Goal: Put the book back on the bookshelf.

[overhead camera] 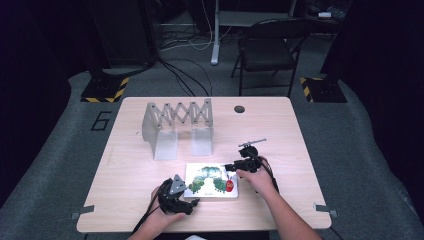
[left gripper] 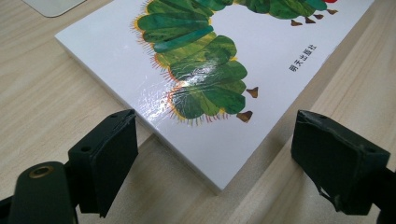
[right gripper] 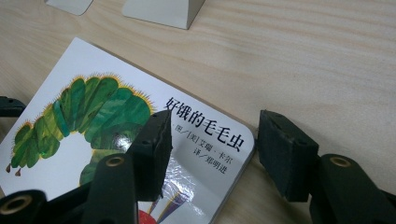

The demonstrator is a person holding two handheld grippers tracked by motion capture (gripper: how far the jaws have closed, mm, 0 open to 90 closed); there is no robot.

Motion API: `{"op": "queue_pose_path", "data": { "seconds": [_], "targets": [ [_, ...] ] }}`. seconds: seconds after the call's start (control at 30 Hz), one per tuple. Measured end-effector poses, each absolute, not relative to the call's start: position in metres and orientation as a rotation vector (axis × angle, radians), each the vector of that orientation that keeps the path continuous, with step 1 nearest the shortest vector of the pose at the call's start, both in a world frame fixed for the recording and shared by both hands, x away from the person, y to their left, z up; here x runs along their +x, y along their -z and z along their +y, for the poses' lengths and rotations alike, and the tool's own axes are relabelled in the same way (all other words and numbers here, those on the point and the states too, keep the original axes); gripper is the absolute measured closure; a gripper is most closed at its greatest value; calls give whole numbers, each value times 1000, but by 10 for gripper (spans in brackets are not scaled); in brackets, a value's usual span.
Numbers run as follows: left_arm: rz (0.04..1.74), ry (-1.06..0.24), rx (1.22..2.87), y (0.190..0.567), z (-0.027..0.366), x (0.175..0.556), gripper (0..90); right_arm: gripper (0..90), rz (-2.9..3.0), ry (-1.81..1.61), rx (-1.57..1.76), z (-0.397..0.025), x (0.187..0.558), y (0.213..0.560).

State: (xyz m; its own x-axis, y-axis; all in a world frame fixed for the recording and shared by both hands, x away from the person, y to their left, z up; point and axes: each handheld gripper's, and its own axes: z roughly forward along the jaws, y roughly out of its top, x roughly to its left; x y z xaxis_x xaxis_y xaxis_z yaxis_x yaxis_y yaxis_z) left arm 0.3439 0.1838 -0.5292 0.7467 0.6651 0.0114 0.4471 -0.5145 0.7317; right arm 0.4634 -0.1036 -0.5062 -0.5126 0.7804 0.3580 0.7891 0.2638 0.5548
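Note:
A white board book (overhead camera: 211, 181) with a green caterpillar on its cover lies flat near the table's front edge. My left gripper (overhead camera: 191, 202) sits at the book's near left corner. In the left gripper view it (left gripper: 215, 140) is open, and that corner of the book (left gripper: 210, 56) points in between the jaws. My right gripper (overhead camera: 230, 167) is at the book's far right corner. In the right gripper view it (right gripper: 212, 135) is open too: one jaw hangs over the cover of the book (right gripper: 93, 116), the other stands past the rounded corner over bare wood.
A grey accordion-style metal rack (overhead camera: 177, 122) stands on the wooden table (overhead camera: 125, 165) behind the book; its feet (right gripper: 163, 9) show close beyond it. A round cable hole (overhead camera: 239, 109) is at the back. A folding chair (overhead camera: 267, 50) stands behind the table.

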Motion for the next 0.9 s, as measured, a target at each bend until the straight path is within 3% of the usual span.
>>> {"op": "queue_pose_path", "data": {
  "seconds": [0.9],
  "targets": [
    [851,-366,2200,530,180,342,101,495,-2429,1123,-1581,-108,462,500]
  ]
}}
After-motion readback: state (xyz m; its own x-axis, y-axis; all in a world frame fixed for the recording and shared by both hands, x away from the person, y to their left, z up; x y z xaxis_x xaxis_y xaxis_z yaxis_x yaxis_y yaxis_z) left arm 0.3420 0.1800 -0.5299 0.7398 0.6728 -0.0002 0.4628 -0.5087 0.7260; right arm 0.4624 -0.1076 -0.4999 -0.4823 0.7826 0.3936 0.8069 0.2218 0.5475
